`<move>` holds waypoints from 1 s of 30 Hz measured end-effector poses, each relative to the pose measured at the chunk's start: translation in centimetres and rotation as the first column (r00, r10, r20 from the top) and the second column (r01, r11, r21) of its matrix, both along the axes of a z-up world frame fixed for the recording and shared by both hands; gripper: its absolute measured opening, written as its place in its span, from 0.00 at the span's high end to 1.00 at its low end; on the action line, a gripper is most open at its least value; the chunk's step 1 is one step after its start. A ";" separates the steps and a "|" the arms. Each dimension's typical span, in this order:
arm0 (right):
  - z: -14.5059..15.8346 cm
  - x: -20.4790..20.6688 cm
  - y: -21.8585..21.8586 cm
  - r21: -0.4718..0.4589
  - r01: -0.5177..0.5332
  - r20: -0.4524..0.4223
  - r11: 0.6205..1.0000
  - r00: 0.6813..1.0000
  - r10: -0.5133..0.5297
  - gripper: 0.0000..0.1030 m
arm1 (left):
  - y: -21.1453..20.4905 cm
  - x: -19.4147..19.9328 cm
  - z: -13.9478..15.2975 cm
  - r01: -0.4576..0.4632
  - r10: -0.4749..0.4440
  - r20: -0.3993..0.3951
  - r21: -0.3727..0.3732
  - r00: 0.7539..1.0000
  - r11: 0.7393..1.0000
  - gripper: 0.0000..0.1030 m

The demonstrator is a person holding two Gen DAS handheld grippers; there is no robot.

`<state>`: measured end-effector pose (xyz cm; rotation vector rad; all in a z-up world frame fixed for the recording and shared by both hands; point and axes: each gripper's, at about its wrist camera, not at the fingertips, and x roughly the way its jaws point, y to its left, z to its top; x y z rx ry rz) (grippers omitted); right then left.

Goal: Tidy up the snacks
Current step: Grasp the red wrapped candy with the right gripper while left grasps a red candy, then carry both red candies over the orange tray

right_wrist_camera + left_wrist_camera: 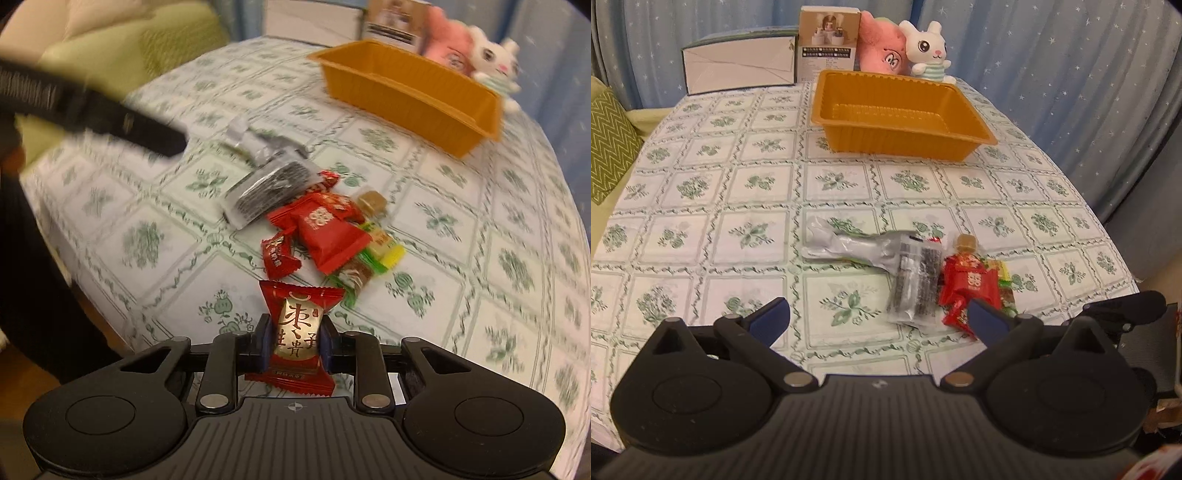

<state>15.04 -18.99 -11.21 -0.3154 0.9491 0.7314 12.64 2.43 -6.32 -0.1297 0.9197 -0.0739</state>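
The right gripper (295, 341) is at the bottom centre of the right wrist view, its jaws clenched on a red and gold candy (298, 332); the wrapper stands upright between the blue pads, its twisted ends fanning out above and below them. Just beyond it, mid-frame, lies the snack pile (314, 218): a small red candy (279, 256), a large red packet (327, 230), green and yellow wrappers (380, 251) under its right edge, a clear packet of dark snacks (267, 192) and a crumpled silver wrapper (258, 146) farther up. The orange tray (413, 92) sits in the upper right on the bench (480, 236), which wears a green floral cloth.

The left gripper (879, 317) is at the bottom of the left wrist view, its jaws released and spread wide, nothing between the blue pads. The right pad overlaps the lower edge of the red packets in this view; whether it touches them I cannot tell. The tray stands at upper centre, empty, with a white box (738, 66), a printed carton (827, 40), a pink plush toy (882, 48) and a white rabbit toy (929, 48) behind it.
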 end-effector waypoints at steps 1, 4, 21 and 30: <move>0.4 0.0 -0.5 0.027 0.034 -0.008 0.999 0.999 -0.033 0.75 | -0.2 -0.1 -0.2 0.008 -0.008 -0.007 -0.009 1.000 1.000 0.08; 1.8 0.5 -2.6 0.106 0.172 -0.027 0.979 0.985 -0.170 0.75 | -1.3 -0.3 -0.6 0.035 -0.035 -0.019 -0.030 0.999 0.999 0.12; 1.5 4.6 -8.2 0.265 0.507 -0.046 0.820 0.856 -0.515 0.75 | -6.4 2.6 -5.6 0.059 -0.080 -0.097 -0.199 0.992 0.978 0.62; 0.6 4.9 -8.6 0.247 0.532 -0.064 0.810 0.843 -0.534 0.75 | -7.6 3.5 -6.8 -0.035 0.023 -0.087 -0.137 0.996 0.990 0.75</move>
